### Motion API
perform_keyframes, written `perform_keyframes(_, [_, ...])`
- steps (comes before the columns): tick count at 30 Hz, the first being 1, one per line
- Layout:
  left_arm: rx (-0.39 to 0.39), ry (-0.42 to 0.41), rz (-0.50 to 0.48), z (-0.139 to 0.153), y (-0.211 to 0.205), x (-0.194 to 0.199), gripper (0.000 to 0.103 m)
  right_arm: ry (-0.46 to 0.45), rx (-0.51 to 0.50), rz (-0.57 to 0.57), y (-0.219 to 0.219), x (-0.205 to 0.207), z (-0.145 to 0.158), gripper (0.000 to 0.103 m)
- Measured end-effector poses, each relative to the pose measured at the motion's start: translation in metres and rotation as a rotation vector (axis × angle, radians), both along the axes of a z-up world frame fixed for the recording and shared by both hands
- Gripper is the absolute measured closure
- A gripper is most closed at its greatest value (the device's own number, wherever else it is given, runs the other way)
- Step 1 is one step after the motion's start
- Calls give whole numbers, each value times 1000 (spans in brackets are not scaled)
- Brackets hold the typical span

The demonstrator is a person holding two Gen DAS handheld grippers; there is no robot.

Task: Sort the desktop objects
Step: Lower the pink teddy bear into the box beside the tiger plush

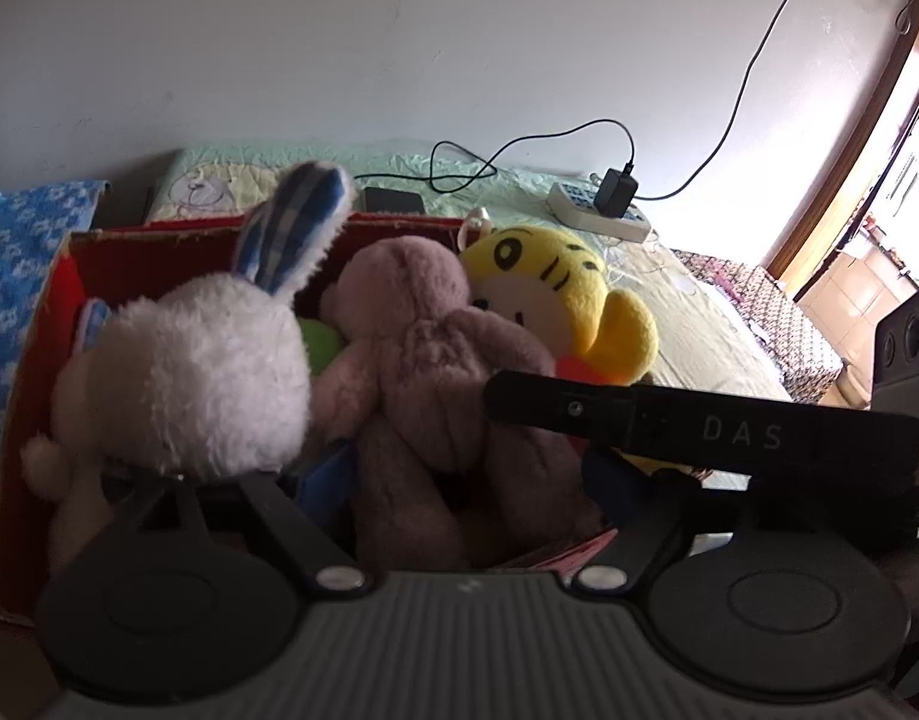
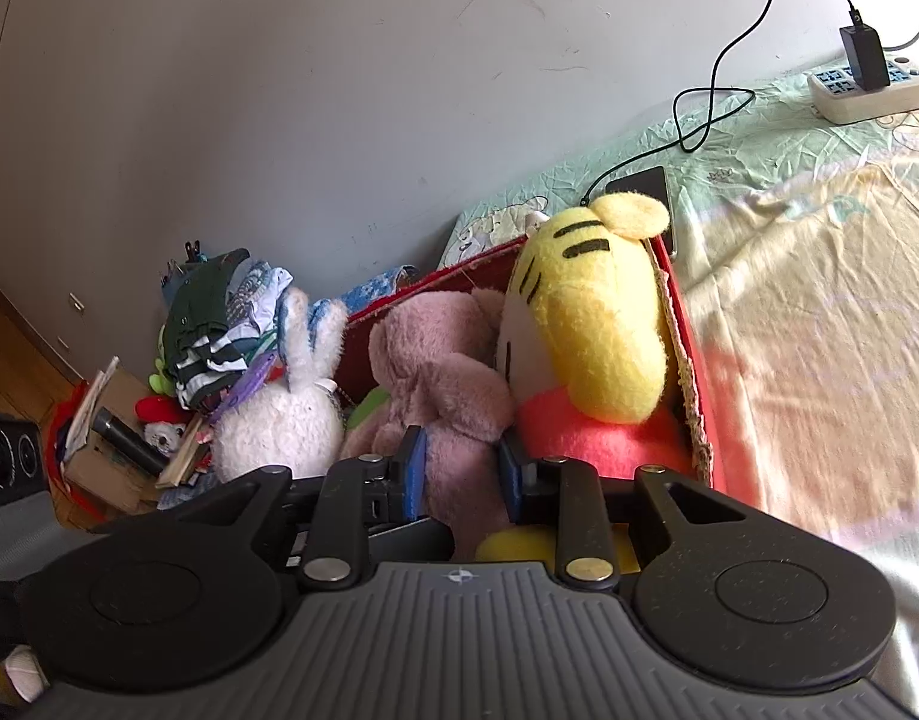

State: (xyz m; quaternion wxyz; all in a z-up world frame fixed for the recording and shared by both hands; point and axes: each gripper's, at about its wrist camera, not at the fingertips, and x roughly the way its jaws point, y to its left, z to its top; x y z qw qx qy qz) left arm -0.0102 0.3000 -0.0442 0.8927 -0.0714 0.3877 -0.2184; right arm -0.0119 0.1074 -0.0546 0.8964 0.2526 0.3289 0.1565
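Blue-padded right gripper (image 2: 462,471) clamps the mauve plush (image 2: 441,384) in the red box (image 2: 690,360).
Left gripper (image 1: 435,480) straddles the same toy; whether it grips, I cannot tell. I should ease it down between white rabbit (image 1: 201,384) and yellow tiger (image 2: 597,324). Box sits on a wrinkled bedsheet (image 2: 819,276) beside a grey wall (image 2: 339,90).

A red cardboard box (image 1: 45,324) holds three plush toys side by side: a white rabbit (image 1: 201,372) at nine o'clock, a mauve bear (image 1: 435,360) at centre, and a yellow tiger (image 1: 555,288) at two o'clock. The bear touches both neighbours. The other gripper's black finger (image 1: 669,420) lies across at three o'clock.
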Motion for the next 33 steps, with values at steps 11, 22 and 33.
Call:
perform_keyframes(11, [17, 25, 2, -3, -2, -4, 5, -31, -42, 6, 1, -2, -1, 77])
perform_keyframes(22, [39, 32, 4, -1, -5, -9, 5, -45, -70, 4, 4, -6, -2, 77])
perform_keyframes(33, [56, 81, 1, 8, -6, -15, 4, -48, -64, -2, 4, -8, -2, 77])
